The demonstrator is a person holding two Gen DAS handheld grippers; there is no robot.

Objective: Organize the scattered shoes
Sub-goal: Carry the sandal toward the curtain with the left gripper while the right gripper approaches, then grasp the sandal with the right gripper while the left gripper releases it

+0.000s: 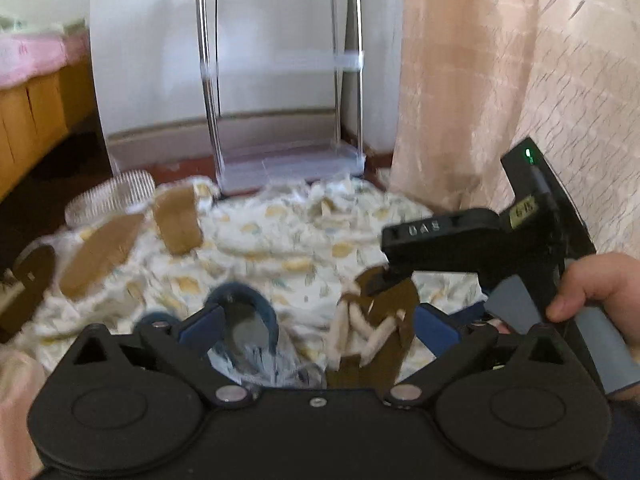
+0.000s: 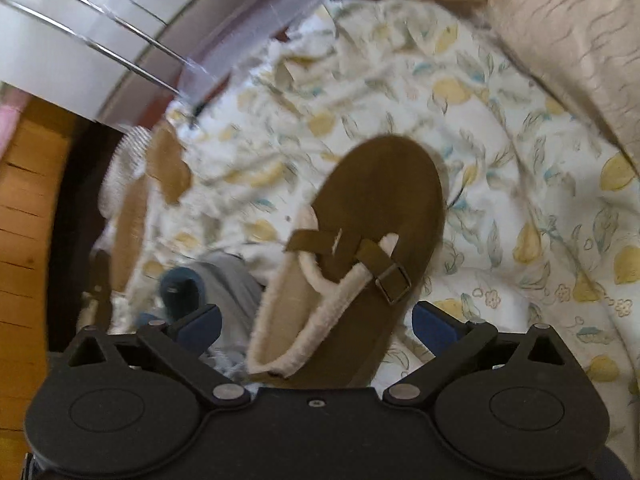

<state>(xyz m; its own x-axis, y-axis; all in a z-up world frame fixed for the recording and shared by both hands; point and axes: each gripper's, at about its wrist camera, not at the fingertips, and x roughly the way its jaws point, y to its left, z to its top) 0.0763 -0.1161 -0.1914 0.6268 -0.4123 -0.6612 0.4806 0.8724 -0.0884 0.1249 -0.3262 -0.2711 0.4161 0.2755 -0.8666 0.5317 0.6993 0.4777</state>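
Brown clog (image 2: 360, 248), toe up-right, diagonal

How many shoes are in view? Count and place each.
5: clog nearest, grey shoe left of it, two tan soles farther left, dark one at the far left edge. Blur may hide more.

Left wrist view looks forward and down over the lemon-print sheet (image 1: 280, 240) toward a clear rack (image 1: 280, 120). Right wrist view tilts steeper, close above the brown clog (image 2: 360, 240); both share these.
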